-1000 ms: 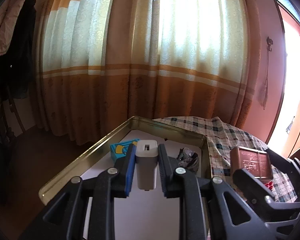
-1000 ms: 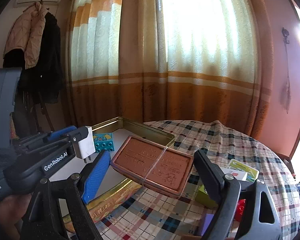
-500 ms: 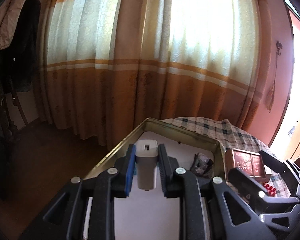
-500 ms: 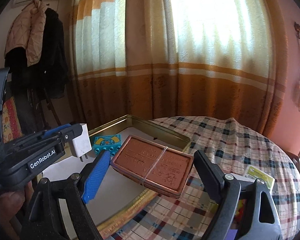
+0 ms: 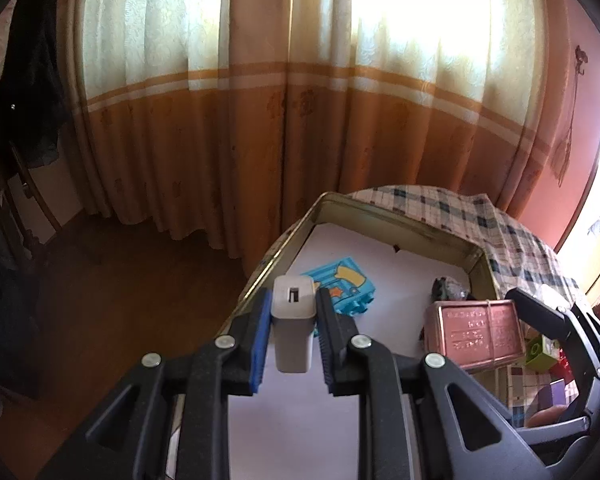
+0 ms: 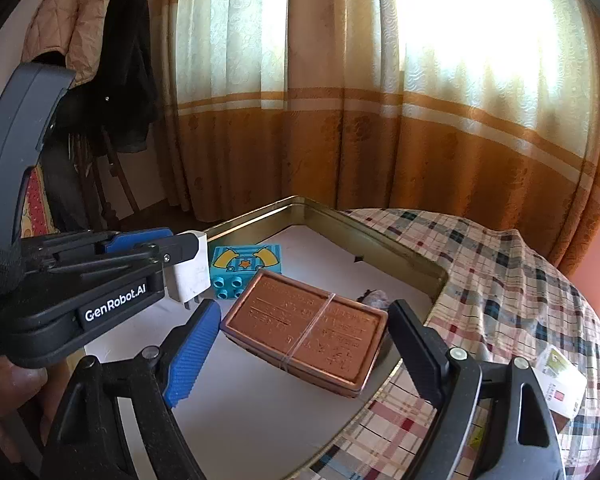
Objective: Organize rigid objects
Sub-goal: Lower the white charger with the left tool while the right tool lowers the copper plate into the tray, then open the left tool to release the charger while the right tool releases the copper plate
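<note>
Two items already lie on the white liner of the gold metal tin (image 6: pixel 380 240): a studded teal toy brick (image 6: pixel 246 266) and a small dark crumpled thing (image 6: pixel 374 298), both ahead of the tongs. Left tongs (image 5: pixel 292 322) pinch a smooth white charger (image 5: pixel 293 322) over the tin; right tongs (image 6: pixel 304 338) clamp a flat embossed copper box (image 6: pixel 304 340) above its near edge. Boxes to the right on the checked worktop (image 6: pixel 500 264) appear unsorted.

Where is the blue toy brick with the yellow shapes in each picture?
Left wrist view: the blue plastic toy brick lies in the gold metal tray, just beyond the left hand-held gripper.
Right wrist view: the brick sits left of centre, behind the copper-coloured flat tin.
Shared landmark: the white wall charger.
</note>
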{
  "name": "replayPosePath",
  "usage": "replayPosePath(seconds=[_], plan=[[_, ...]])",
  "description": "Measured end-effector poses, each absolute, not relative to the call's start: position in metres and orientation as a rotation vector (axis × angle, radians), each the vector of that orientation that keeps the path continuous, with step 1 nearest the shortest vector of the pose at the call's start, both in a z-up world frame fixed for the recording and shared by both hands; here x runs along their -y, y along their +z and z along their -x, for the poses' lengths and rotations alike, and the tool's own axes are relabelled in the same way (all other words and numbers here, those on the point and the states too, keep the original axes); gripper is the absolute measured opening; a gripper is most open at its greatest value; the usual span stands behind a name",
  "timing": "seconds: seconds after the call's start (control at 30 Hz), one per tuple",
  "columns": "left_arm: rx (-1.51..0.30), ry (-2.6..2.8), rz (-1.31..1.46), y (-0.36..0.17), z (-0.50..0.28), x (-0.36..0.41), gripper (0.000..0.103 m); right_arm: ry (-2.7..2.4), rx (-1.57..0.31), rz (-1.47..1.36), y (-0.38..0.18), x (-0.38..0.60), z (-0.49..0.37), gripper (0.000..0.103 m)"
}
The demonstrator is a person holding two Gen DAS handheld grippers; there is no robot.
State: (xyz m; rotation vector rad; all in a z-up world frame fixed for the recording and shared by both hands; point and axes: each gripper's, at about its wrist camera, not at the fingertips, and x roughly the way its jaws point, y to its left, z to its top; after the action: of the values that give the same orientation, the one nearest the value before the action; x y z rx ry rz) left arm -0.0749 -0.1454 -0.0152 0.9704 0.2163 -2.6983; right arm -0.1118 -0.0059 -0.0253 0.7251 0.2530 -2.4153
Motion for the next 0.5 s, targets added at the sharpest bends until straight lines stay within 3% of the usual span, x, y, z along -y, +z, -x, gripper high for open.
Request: replayPosePath(seconds=[0.43,0.5], plan=[[-0.138,-2.676,-1.054,-0.014,0.091,0.145,0.023,-2.385,-0.278,-0.814,-0.039,0.019,0.126,0.087],[-0.127,-2.669,-1.04,-0.012,0.091,0.145,0.04,-2.393,-0.277,-0.805,-0.038,0.02,0.124,0.087]])
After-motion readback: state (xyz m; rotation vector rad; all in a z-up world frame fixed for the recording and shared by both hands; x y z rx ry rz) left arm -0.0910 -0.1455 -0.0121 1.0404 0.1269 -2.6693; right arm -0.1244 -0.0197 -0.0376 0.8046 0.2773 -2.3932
